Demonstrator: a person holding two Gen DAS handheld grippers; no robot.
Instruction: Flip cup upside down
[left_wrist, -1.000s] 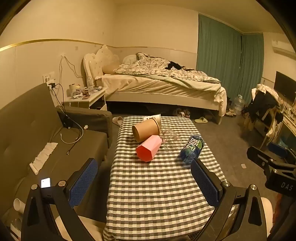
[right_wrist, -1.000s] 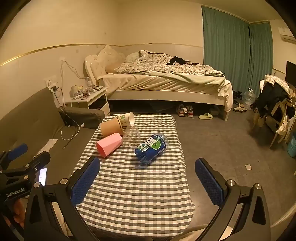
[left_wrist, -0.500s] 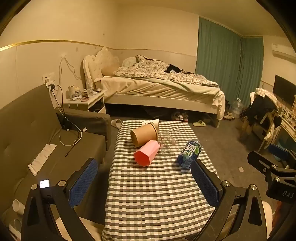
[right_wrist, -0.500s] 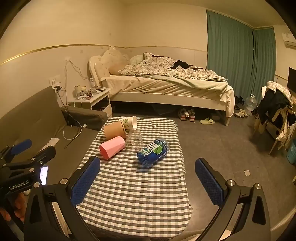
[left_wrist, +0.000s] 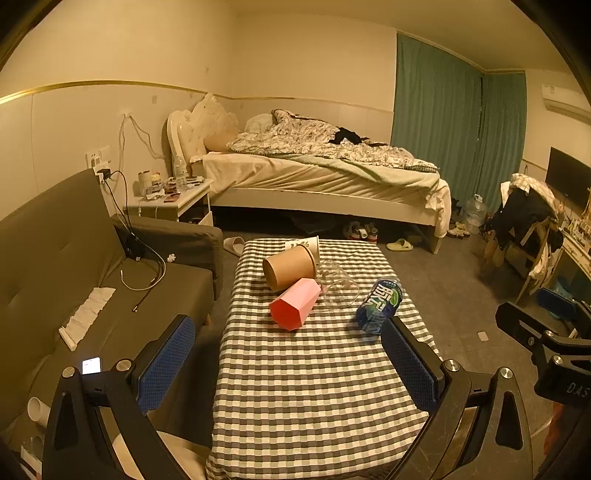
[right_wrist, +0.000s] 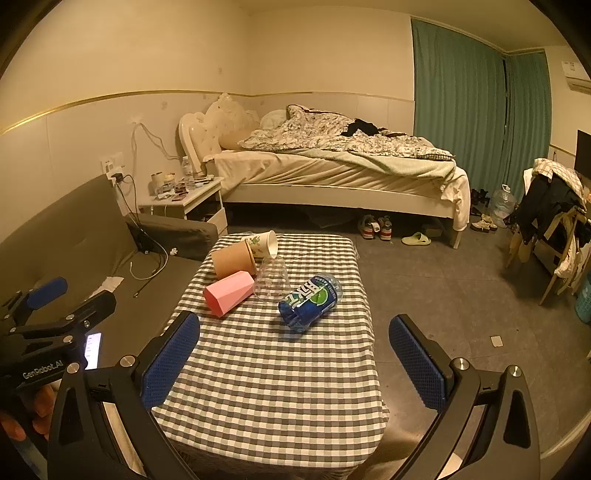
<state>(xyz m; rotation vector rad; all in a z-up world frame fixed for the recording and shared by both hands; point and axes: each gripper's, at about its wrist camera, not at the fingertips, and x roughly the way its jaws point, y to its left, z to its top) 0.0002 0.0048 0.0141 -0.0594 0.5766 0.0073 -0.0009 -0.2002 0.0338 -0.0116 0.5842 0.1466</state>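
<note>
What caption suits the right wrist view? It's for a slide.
Open right gripper faces a checkered table with pink cup, brown cup and clear cup lying tipped.

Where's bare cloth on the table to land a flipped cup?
The near half of the table is bare, from the blue cup and pink cup to the near edge. Far right corner is bare too. Crowded: far left, where the brown cup, white cup, clear cup and pink cup touch.
</note>
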